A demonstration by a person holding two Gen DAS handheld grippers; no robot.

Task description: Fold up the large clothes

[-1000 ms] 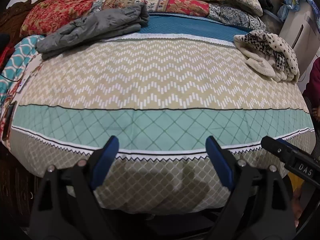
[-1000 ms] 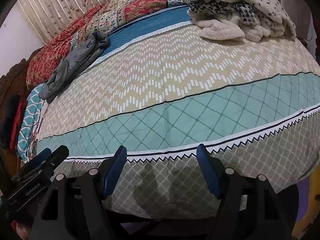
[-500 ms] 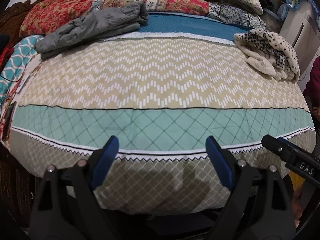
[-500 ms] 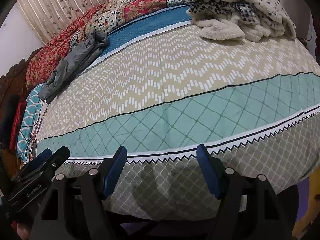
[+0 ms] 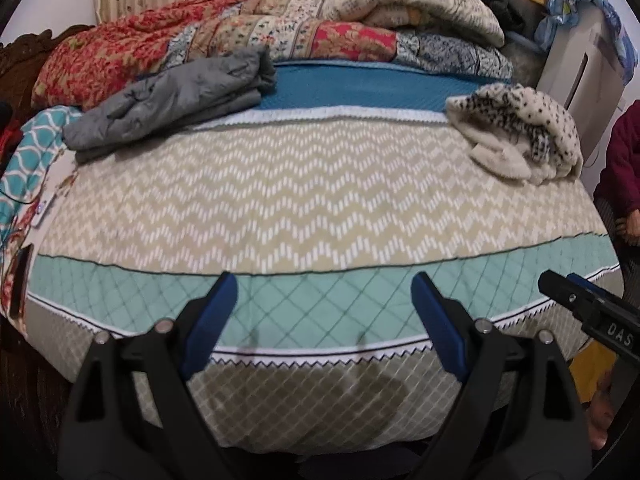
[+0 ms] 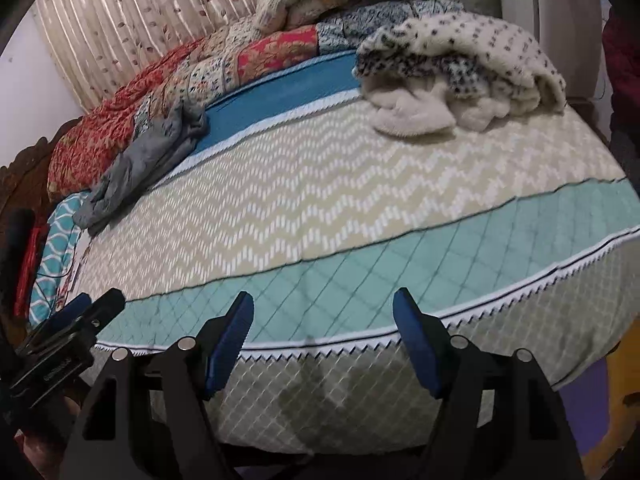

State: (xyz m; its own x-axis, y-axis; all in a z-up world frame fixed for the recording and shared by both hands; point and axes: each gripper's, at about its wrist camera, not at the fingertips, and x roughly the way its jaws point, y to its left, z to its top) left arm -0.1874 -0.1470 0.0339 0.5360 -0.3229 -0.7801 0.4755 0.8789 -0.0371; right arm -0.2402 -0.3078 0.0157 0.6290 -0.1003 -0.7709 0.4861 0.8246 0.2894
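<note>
A grey garment lies crumpled at the far left of the bed; in the right wrist view the grey garment sits left of centre. A fluffy cream garment with black spots is heaped at the far right, and the spotted garment fills the upper right of the right wrist view. My left gripper hangs open over the bed's near edge, nothing between its blue pads. My right gripper is open too, over the same edge. Each gripper shows at the side of the other's view.
Folded quilts and blankets are stacked along the head of the bed before a striped curtain. A white appliance stands at the far right. A person's dark red sleeve shows at the right edge. A dark wooden frame borders the left.
Both grippers have risen and tipped forward, so the bed now sits lower in each view and more of the curtain shows. Both stay open.
</note>
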